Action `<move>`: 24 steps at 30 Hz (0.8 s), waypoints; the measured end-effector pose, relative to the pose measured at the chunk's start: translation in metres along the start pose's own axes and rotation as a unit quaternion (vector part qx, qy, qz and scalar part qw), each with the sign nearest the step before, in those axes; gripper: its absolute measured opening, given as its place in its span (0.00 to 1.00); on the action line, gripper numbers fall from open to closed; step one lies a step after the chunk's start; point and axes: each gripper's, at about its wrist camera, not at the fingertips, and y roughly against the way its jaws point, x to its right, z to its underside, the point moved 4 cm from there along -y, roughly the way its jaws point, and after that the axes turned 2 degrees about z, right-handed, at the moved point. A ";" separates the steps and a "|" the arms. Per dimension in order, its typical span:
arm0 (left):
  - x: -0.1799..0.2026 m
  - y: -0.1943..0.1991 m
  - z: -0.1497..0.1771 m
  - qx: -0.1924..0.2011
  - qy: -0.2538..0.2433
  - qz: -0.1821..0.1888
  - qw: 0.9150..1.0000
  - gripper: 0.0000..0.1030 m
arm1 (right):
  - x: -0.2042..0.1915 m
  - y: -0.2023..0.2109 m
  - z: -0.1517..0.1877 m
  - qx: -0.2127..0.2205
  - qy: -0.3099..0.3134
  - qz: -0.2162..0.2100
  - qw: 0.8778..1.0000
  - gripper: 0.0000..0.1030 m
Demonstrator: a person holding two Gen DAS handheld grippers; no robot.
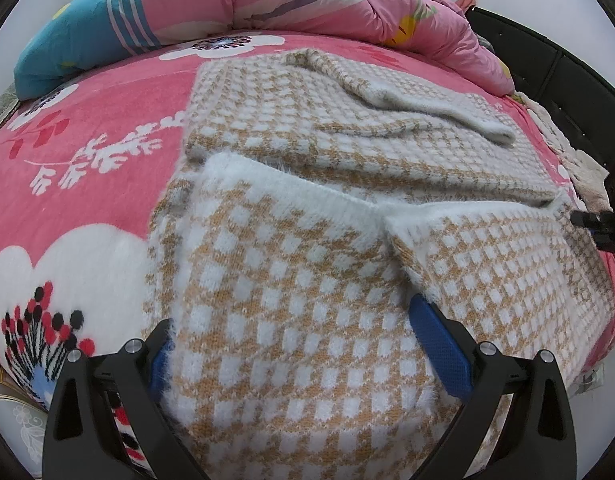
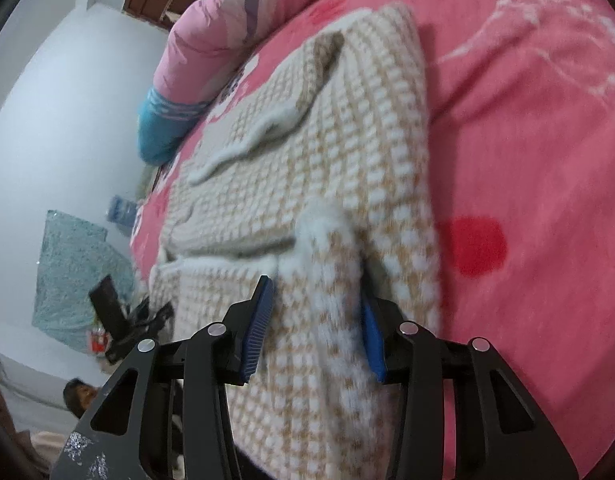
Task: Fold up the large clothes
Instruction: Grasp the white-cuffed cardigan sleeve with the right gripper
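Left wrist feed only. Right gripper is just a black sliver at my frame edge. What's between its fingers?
Observer: A raised fold of the fuzzy tan-and-white checked knit sweater, white trim on top, sits inside the right gripper.
Operator: Clamped?
Observer: Doesn't look so. One blue pad touches the fold, while the other stands clear of it.
Operator: Anything off the bed on that side?
Observer: A person's head shows low down, beyond the edge of the pink floral bed cover.

Soft even indoor light, fisheye-bent edges, right view motion-blurred
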 end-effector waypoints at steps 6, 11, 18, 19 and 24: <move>0.000 0.000 0.000 -0.001 0.000 0.001 1.000 0.95 | -0.006 0.007 0.013 -0.015 0.032 0.026 0.999 0.36; -0.002 0.003 -0.001 0.007 0.002 0.012 1.000 0.95 | -0.020 -0.011 0.008 -0.007 0.050 0.062 0.997 0.15; -0.013 0.047 -0.010 0.075 -0.011 0.059 0.995 0.94 | -0.030 -0.022 0.010 0.002 0.083 0.108 0.991 0.15; -0.014 0.050 -0.011 0.079 -0.011 0.064 0.995 0.94 | -0.029 -0.023 0.011 0.004 0.084 0.112 0.990 0.15; -0.020 0.046 -0.018 0.072 -0.001 0.078 0.994 0.85 | -0.025 -0.020 0.011 0.008 0.086 0.117 0.989 0.15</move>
